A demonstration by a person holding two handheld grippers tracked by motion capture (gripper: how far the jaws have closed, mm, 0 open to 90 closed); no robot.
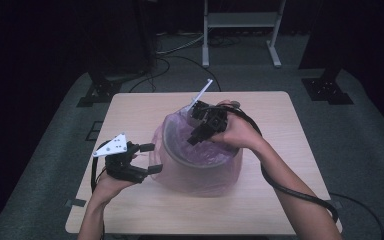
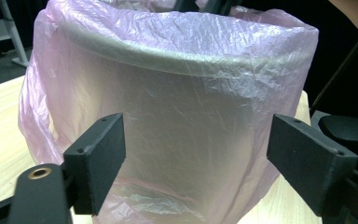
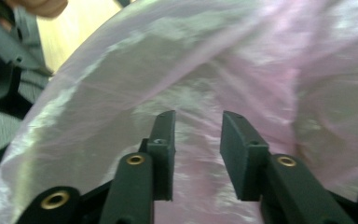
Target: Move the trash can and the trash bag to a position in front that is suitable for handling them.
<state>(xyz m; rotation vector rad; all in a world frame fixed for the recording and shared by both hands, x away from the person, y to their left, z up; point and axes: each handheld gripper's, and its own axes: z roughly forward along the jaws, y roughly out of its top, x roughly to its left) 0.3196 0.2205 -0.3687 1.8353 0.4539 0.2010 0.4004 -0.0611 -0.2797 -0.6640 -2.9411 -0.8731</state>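
A round bin [image 1: 200,160] lined with a pink plastic bag [image 1: 180,172] stands mid-table [image 1: 280,200]. The left gripper [image 1: 150,157] sits just left of the bin, jaws spread wide on either side of the bag-covered wall [image 2: 186,121], not pressing on it. The right gripper [image 1: 197,131] hangs over the bin's far rim, jaws parted with a gap, nothing pinched; pink film [image 3: 242,70] lies beyond them

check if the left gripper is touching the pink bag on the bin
Cannot tell. In the left gripper view the left gripper has its jaws wide on either side of the pink bag, but no clear gap or contact shows.
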